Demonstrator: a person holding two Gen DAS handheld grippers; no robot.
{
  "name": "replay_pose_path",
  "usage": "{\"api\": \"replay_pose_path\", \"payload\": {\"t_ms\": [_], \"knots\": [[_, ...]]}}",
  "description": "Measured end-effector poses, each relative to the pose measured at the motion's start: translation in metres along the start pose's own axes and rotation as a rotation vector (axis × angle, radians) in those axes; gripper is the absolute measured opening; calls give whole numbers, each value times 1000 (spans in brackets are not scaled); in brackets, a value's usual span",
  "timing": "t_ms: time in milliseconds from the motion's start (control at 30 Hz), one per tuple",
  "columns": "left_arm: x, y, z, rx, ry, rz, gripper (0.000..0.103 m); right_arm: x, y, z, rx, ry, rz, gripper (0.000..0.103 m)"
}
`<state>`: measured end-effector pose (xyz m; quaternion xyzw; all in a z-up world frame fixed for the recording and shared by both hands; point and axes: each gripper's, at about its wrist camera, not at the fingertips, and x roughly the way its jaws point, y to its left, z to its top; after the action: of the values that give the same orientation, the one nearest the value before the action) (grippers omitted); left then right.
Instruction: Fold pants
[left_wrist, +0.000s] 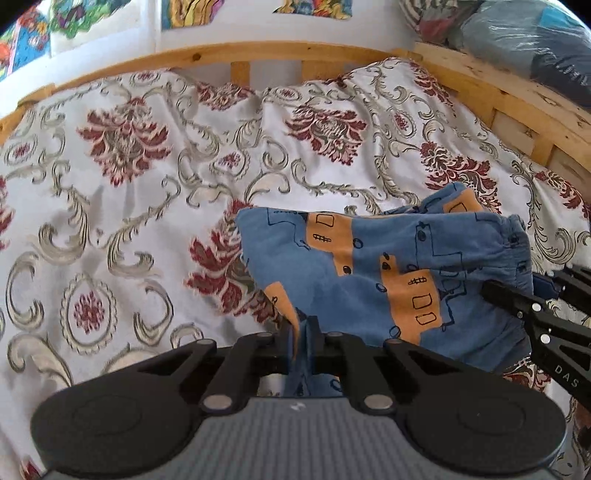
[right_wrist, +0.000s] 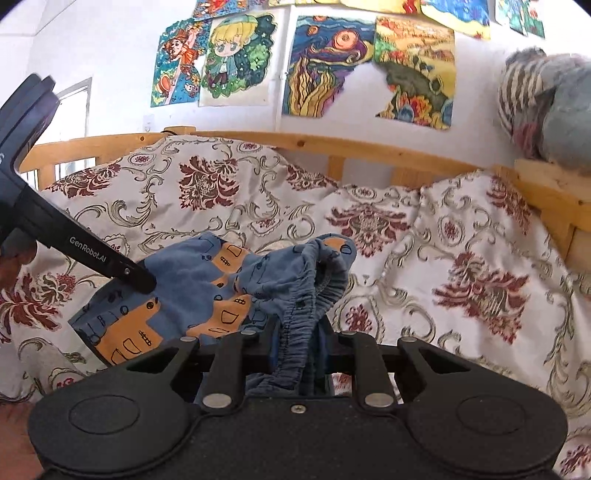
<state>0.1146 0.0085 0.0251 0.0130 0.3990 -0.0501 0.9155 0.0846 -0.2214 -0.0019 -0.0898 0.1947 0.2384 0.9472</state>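
Note:
Small blue pants (left_wrist: 388, 266) with orange house prints hang bunched above the bed, held at both ends. My left gripper (left_wrist: 302, 343) is shut on a thin fold of their fabric at the lower left of the cloth. In the right wrist view the pants (right_wrist: 207, 295) sag to the left, and my right gripper (right_wrist: 301, 343) is shut on their gathered elastic waistband (right_wrist: 314, 306). The right gripper (left_wrist: 517, 299) shows at the right edge of the left wrist view, and the left gripper (right_wrist: 142, 280) reaches in from the left of the right wrist view.
A cream bedspread (left_wrist: 147, 184) with red floral and scroll patterns covers the bed. A wooden rail (right_wrist: 369, 146) runs along the far side and right. Bundled bedding (right_wrist: 546, 107) sits on the right rail. Colourful drawings (right_wrist: 332, 62) hang on the white wall.

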Motion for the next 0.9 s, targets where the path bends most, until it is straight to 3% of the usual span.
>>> {"api": "replay_pose_path", "payload": {"t_ms": [200,533,767,900], "knots": [[1,-2,19,72,-35,12,7,9,-5,16,-38,-38,-6,21],[24,16,58,54,-115,24,7,49,-13,54,-100,-90,-22,21],[72,44,78,-28,-105,7,7,109,-26,64,-76,-9,-27,21],[105,60,75,-100,-29,-9,7,148,-33,61,-52,81,-15,21]]}}
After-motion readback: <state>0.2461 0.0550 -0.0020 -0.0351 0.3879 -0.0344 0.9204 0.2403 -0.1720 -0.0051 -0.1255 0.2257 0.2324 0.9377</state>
